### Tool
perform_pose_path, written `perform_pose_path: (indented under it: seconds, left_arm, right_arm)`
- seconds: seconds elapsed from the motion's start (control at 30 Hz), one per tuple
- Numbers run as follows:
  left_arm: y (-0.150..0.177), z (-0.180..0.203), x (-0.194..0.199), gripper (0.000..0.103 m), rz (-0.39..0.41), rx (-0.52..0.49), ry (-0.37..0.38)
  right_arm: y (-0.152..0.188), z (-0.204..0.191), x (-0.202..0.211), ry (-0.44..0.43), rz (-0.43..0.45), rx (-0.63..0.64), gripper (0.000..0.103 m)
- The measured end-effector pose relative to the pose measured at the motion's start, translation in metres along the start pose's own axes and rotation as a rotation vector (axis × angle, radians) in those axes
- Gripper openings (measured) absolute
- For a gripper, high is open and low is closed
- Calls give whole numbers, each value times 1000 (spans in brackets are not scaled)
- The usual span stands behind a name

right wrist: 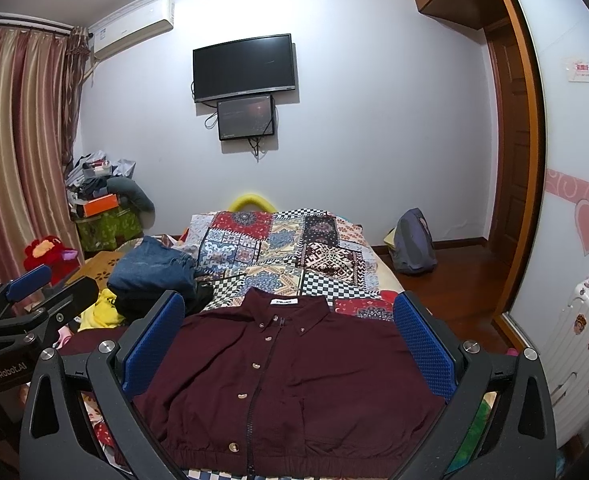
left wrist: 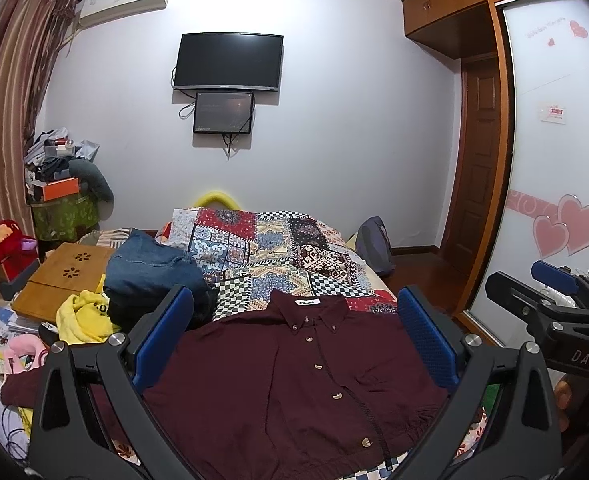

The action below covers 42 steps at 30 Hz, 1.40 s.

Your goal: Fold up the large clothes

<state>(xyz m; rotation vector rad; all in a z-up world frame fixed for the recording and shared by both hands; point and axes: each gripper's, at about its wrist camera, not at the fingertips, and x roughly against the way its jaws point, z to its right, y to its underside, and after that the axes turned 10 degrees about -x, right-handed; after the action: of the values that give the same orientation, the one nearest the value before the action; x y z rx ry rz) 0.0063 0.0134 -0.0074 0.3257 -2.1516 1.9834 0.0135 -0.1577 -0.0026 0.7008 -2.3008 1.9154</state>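
Above the bed, both my tongs hang wide open and empty over the maroon jacket (left wrist: pixel 294 376), which lies front-up and flat on the patchwork quilt (left wrist: pixel 278 248), collar toward the wall-mounted television (left wrist: pixel 229 61) and elastic hem nearest me. My left gripper (left wrist: pixel 294 336) frames the jacket's chest between its blue pads; my right gripper (right wrist: pixel 288 336) does the same from just beside it, neither one touching cloth.

Risks from here, as I judge them: the jacket's left sleeve trails off toward the heap of yellow cloth (left wrist: pixel 82 316) and folded jeans (left wrist: pixel 150 268) lying beside the jacket (a careless pinch there could gather a neighbour's fabric along with the sleeve). The zip looks partly undone below the collar, so lifting one shoulder alone may let the front panels slide apart and skew the fold. The gathered hem could bunch if I grab only its top layer. The quilt beneath is loose too, and pads closing too deep may catch it and drag the whole arrangement. Whether the right sleeve is tucked under or spread, I cannot tell from either view.
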Motion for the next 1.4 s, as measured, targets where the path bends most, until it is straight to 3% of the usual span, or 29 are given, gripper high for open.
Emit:
perform_pose_path:
  seconds: [1.4]
  left_arm:
    - [2,-6,-18,102,-30,11,-5]
  right_arm:
    - [0,-2,-15,7,-46,1,103]
